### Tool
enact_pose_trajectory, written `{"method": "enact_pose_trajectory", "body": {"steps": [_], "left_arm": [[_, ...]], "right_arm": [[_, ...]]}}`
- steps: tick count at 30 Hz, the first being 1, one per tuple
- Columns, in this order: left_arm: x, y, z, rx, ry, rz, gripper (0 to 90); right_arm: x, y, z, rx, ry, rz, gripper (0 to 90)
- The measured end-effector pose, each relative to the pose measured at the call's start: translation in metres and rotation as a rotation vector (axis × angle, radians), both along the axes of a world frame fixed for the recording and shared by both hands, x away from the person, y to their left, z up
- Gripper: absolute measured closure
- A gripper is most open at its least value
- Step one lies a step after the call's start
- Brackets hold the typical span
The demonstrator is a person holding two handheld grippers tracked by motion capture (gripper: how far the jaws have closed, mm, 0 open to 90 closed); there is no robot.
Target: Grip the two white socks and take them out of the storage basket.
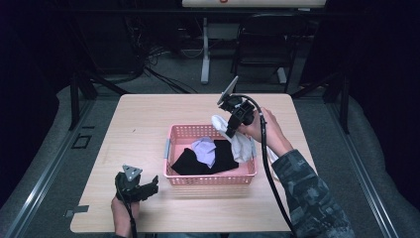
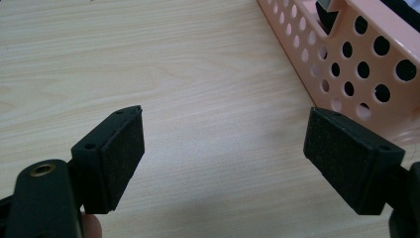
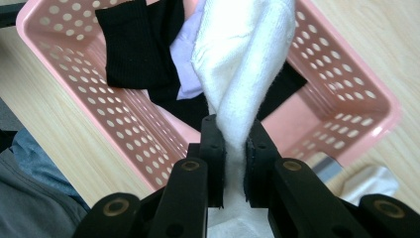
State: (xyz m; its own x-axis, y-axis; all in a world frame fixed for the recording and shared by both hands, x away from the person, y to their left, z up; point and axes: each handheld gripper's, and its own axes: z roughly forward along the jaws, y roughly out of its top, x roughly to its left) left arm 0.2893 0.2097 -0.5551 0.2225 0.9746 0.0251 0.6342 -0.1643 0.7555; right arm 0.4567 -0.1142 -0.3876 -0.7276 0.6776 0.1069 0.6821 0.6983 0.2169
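The right tongs (image 3: 233,148) pinch a white towel (image 3: 242,64) hanging over the pink basket (image 1: 210,179) toward three o'clock of the worktop (image 1: 138,124), where it might snag the rim, while the left tongs (image 2: 223,158), spread and empty, sit at seven o'clock.

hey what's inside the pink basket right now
In the pink basket: a black garment with a pale lilac cloth on top. The right gripper holds a white towel above it. Whatever lies beneath the black garment is covered.
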Motion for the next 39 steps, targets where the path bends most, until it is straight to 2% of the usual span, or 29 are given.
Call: {"method": "enact_pose_trajectory", "body": {"steps": [4, 8, 9, 14, 20, 21, 23, 30, 32, 37, 39], "left_arm": [[0.0, 0.0, 0.0, 0.0, 0.001, 0.0, 16.0], [0.0, 0.0, 0.0, -0.001, 0.0, -0.001, 16.0], [0.0, 0.0, 0.0, -0.001, 0.0, -0.001, 16.0], [0.0, 0.0, 0.0, -0.001, 0.001, 0.001, 16.0], [0.0, -0.001, 0.0, -0.001, 0.0, 0.002, 16.0], [0.0, -0.001, 0.0, -0.001, 0.0, 0.002, 16.0], [0.0, -0.001, 0.0, -0.001, 0.0, 0.003, 16.0], [0.0, -0.001, 0.0, 0.0, 0.0, 0.003, 16.0], [0.0, -0.001, 0.0, 0.0, 0.0, 0.003, 16.0], [0.0, -0.001, 0.0, 0.002, 0.0, 0.003, 16.0], [0.0, -0.001, 0.0, 0.001, 0.001, 0.004, 16.0]], "right_arm": [[0.0, -0.008, 0.006, -0.007, -0.01, -0.006, 81.8], [-0.001, -0.023, 0.012, 0.005, -0.018, -0.037, 81.8], [-0.001, -0.027, 0.014, -0.006, -0.02, -0.041, 81.7], [-0.002, -0.052, 0.02, -0.002, -0.04, -0.086, 81.7], [-0.003, -0.083, 0.024, -0.008, -0.043, -0.149, 81.7], [-0.003, -0.093, 0.024, -0.007, -0.047, -0.165, 81.7], [-0.003, -0.098, 0.024, -0.015, -0.05, -0.174, 81.7], [-0.002, -0.126, 0.019, -0.018, -0.052, -0.231, 81.7], [-0.002, -0.135, 0.013, -0.011, -0.042, -0.253, 81.6], [0.0, -0.145, 0.004, -0.023, -0.028, -0.266, 81.6], [0.001, -0.149, -0.001, -0.023, -0.031, -0.289, 81.6]]}}
